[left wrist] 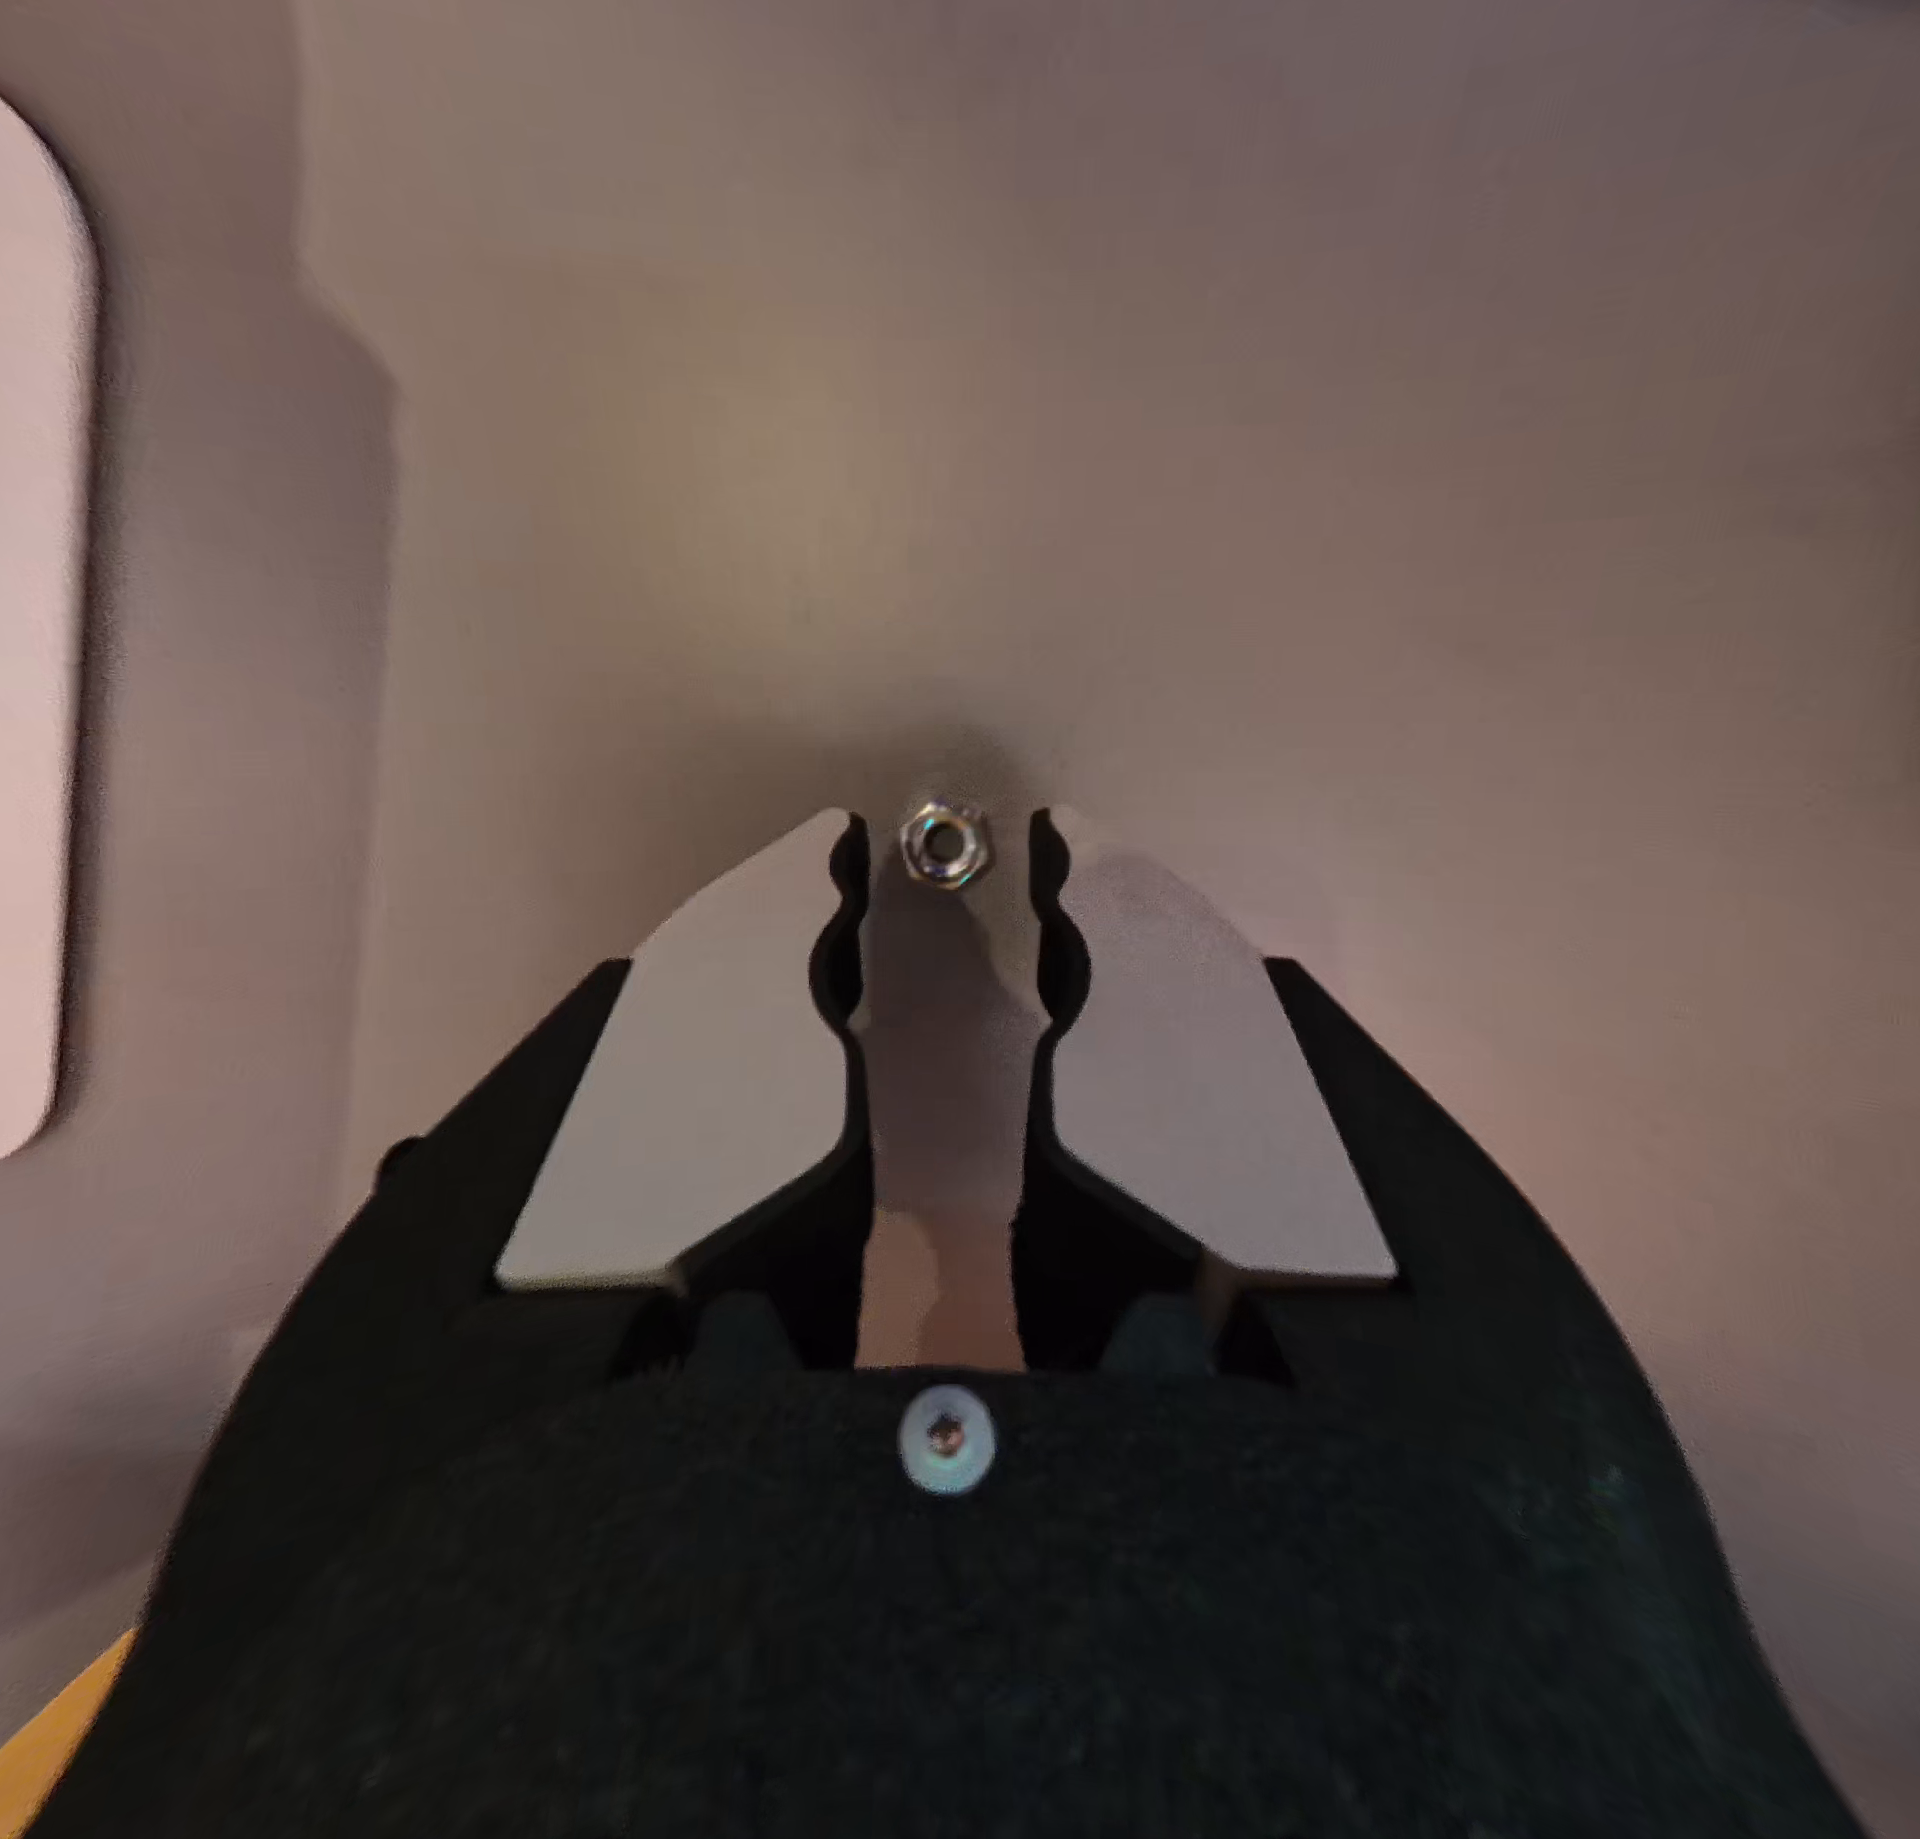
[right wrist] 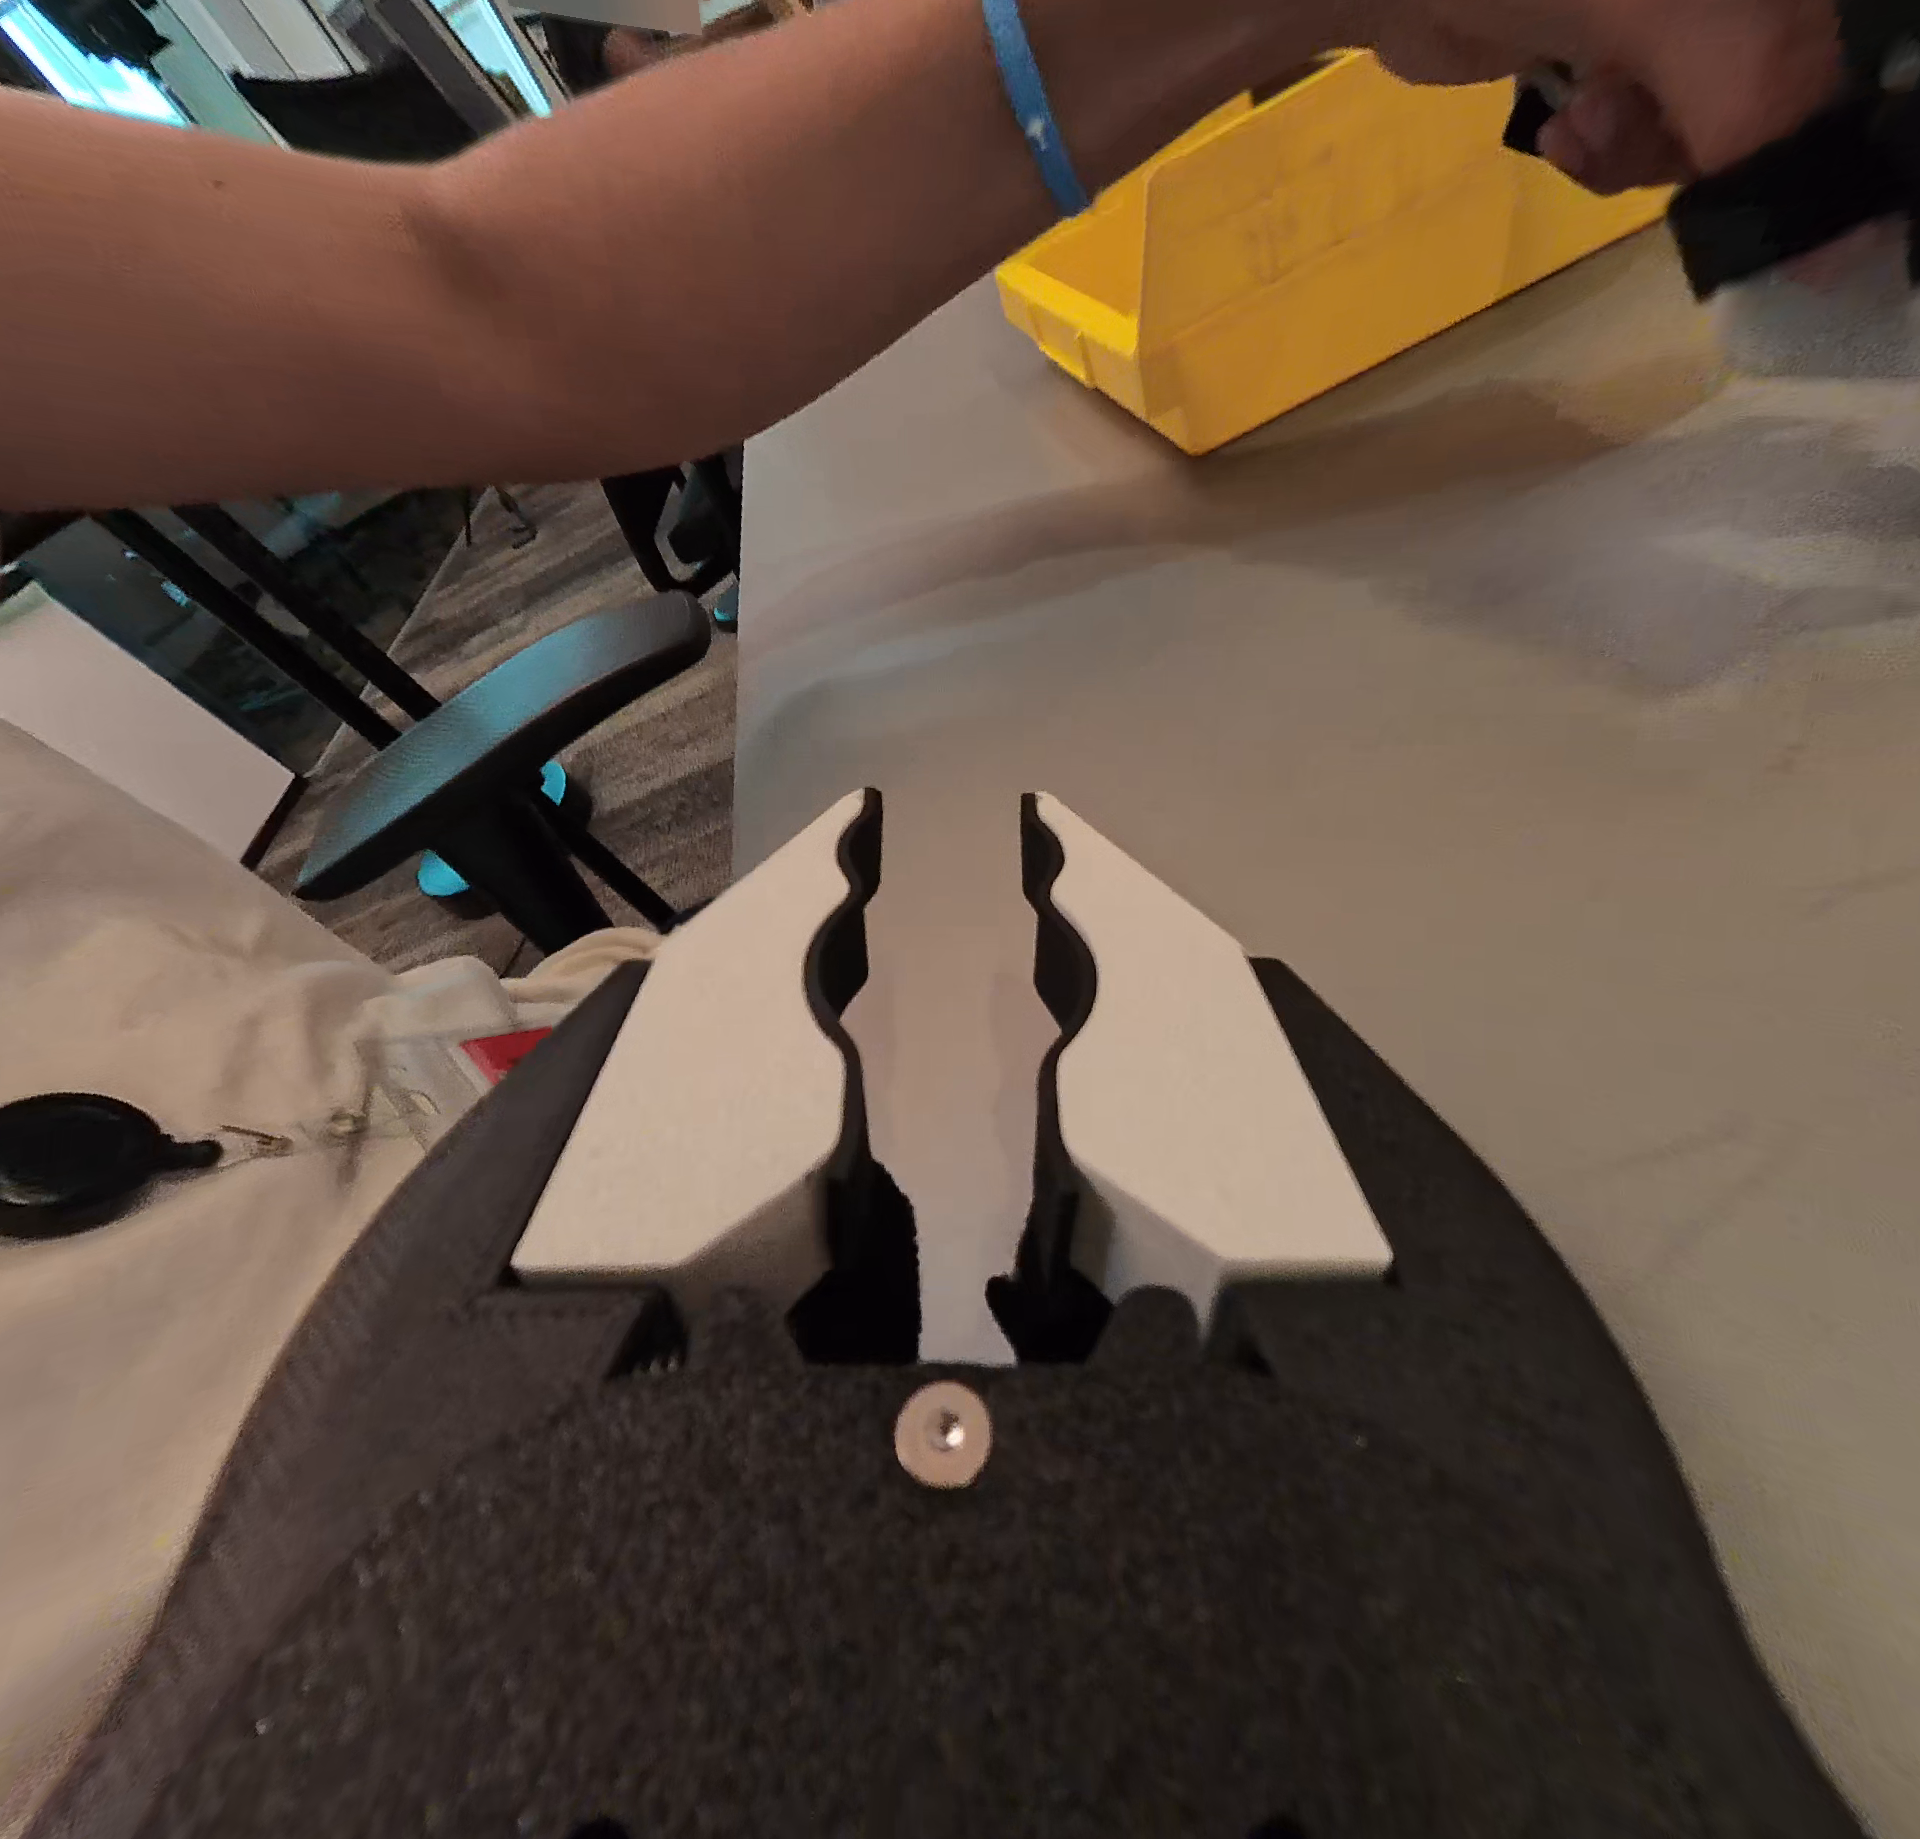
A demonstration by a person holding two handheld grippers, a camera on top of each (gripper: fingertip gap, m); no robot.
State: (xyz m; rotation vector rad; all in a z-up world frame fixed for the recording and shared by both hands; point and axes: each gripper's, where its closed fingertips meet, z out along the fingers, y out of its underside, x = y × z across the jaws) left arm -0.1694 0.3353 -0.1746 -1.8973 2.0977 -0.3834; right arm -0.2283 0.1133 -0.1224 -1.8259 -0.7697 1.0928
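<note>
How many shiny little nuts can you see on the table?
1. The single silver hex nut lies flat on the pale table, between the open left gripper fingertips, which do not touch it. More may be hidden inside the yellow bin.

A person's forearm (right wrist: pixel 520 262) hides part of the yellow plastic bin (right wrist: pixel 1299 324). The hand (right wrist: pixel 1621 33) and black tool it grips are blurred, cut off at the frame's right edge.
</note>
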